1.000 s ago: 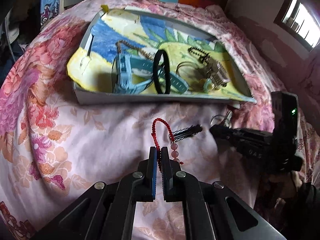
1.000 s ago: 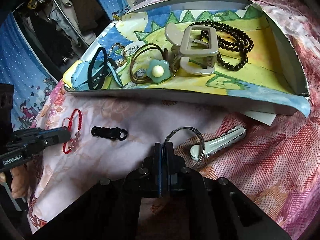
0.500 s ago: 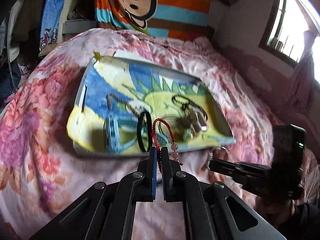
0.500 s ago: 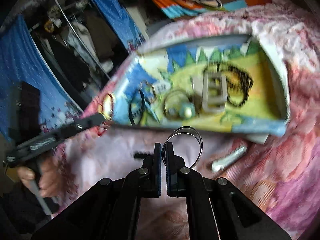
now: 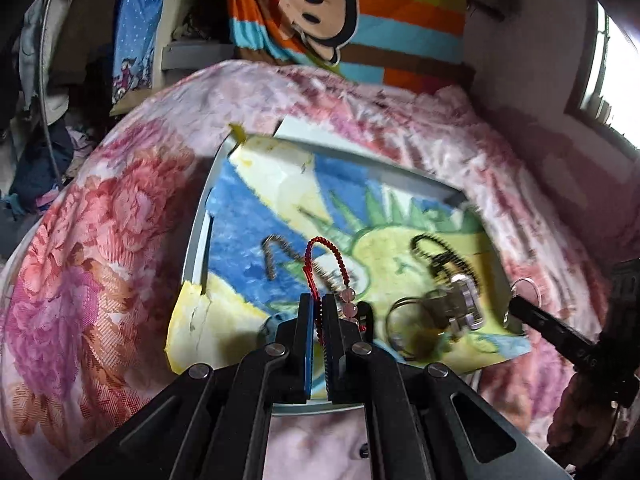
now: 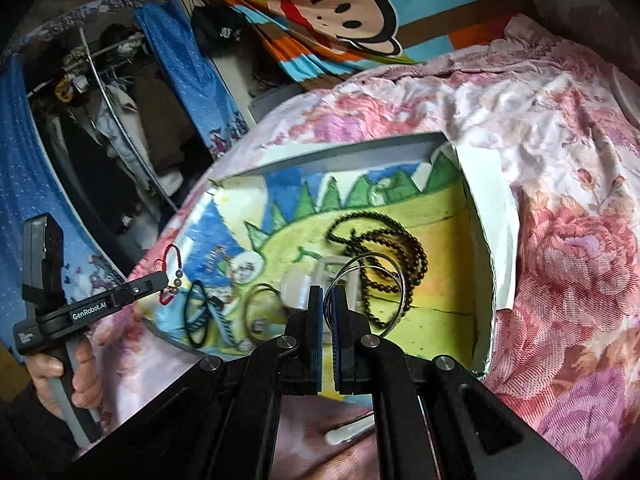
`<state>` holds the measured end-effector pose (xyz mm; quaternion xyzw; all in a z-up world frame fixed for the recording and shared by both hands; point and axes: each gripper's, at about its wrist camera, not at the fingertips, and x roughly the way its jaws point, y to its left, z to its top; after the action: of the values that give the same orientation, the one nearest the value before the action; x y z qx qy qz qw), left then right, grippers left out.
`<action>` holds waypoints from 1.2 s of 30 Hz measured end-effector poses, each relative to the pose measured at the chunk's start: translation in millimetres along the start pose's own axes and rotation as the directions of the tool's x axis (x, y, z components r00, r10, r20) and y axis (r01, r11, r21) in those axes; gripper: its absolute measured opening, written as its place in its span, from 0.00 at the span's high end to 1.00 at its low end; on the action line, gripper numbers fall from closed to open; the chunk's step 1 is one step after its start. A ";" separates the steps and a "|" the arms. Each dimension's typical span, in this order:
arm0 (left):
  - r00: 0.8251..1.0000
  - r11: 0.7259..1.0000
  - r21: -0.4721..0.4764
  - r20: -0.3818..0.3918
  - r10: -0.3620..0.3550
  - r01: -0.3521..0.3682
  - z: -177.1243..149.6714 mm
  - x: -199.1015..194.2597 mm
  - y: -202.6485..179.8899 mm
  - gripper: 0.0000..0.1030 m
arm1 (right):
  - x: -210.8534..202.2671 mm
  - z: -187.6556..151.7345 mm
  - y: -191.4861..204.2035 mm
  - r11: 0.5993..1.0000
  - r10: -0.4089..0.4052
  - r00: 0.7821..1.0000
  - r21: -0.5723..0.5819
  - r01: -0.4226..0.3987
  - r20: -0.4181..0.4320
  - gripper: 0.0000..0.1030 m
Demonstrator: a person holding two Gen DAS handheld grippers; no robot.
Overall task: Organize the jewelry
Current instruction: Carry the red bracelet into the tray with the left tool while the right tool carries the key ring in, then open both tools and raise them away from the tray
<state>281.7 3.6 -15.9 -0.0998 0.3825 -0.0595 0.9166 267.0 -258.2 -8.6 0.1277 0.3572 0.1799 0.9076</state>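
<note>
The left tongs (image 5: 318,300) are clamped on a red bead bracelet (image 5: 320,256), whose loop stands up above the tips with a few pale pink beads hanging at its right side. The right tongs (image 6: 327,294) are clamped on thin metal bangles (image 6: 376,288), the rings rising up and to the right of the tips. Both pairs are held over a shallow grey tray (image 6: 352,152) lined with a child's painted paper, which lies on a bed (image 6: 580,240) covered in a pink floral spread.

Inside the tray, a long black bead necklace (image 6: 384,240) lies coiled toward the far right corner. A pale hair claw (image 5: 460,304) sits near the front edge, partly behind the right tongs in the right wrist view. A black band (image 6: 196,316) and a thin wire ring (image 6: 260,308) lie toward the front left, and a brown chain (image 5: 272,256) lies on the blue part of the paper; motion blur hides finer detail. A white hair clip (image 6: 348,432) lies on the bed just outside the tray's front edge. In the right wrist view, a hand (image 6: 68,372) grips the left tool's handle
</note>
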 end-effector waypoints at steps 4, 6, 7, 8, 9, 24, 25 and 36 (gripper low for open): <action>1.000 1.000 -0.013 -0.025 -0.002 0.001 -3.7 10.4 6.1 0.95 | 14.2 -6.6 -2.3 1.000 -0.025 0.999 0.015 0.026 -0.043 0.96; 1.000 1.000 -0.004 -0.024 0.003 -0.003 -3.8 10.4 4.3 0.95 | 17.6 -9.3 -2.0 0.999 -0.033 0.998 0.014 0.034 -0.061 0.96; 1.000 1.000 0.007 -0.027 0.003 -0.003 -4.0 10.5 2.3 0.95 | 18.2 -10.3 -2.2 0.999 -0.038 0.997 0.014 0.039 -0.067 0.94; 1.000 1.000 0.016 -0.031 0.002 -0.001 -4.2 10.7 0.0 0.95 | 18.0 -11.3 -2.0 0.999 -0.044 0.996 0.015 0.046 -0.073 0.92; 0.999 1.000 0.026 -0.034 -0.001 0.002 -4.9 10.2 -2.2 0.95 | 17.6 -11.9 -2.2 0.999 -0.050 0.996 0.017 0.051 -0.078 0.84; 0.990 0.996 0.081 0.126 -0.058 0.048 -15.3 -49.2 -28.4 0.11 | -61.2 -17.0 21.0 0.988 -0.139 0.982 -0.056 0.147 0.126 0.26; 0.988 0.995 0.082 0.144 -0.059 0.048 -18.1 -55.7 -29.4 0.06 | -67.6 -18.4 23.4 0.986 -0.145 0.980 -0.064 0.155 0.139 0.23; 0.945 0.997 0.069 0.321 -0.057 0.037 -69.4 -128.9 -37.7 0.00 | -167.8 -70.1 62.9 0.955 -0.221 0.907 -0.110 0.276 0.359 0.02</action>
<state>140.7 -18.7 33.9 -0.0890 0.2227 -0.0761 0.9678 89.4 -264.3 65.3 0.0378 0.1914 0.0653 0.9786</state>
